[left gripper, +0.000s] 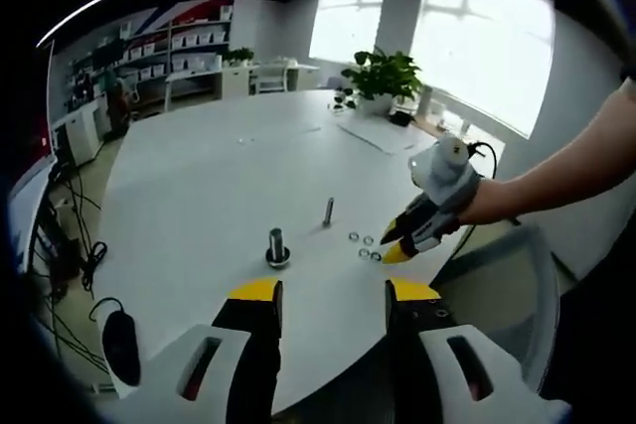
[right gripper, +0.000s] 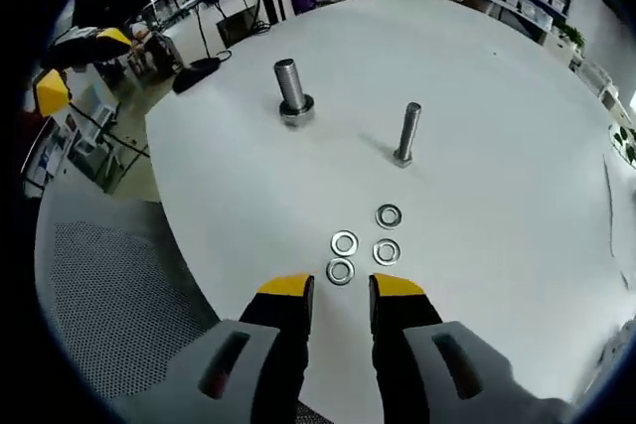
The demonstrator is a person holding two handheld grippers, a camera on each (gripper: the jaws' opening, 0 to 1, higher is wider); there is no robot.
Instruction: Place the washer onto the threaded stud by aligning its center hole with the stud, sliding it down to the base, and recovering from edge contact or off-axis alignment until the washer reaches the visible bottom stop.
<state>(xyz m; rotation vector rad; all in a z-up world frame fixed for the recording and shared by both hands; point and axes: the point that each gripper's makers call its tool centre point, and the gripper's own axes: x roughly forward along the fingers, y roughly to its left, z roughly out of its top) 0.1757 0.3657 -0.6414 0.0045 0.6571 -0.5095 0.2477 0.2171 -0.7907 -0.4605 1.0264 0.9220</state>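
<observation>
Right fingers point(right gripper: 341, 290): parted, empty, just short of four washers point(right gripper: 345, 243)
Left fingers point(left gripper: 334, 293): parted, empty
Studs: thick point(right gripper: 291, 89) and thin point(right gripper: 406, 134), apparently bare, upright on surface point(right gripper: 497, 176)

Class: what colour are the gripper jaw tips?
Yellow, clearest on the right gripper in the right gripper view.

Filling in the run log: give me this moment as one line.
phase: approach | right gripper: open, just short of four washers | left gripper: open, hovering | thick stud, thin stud: bare, upright on table
</observation>
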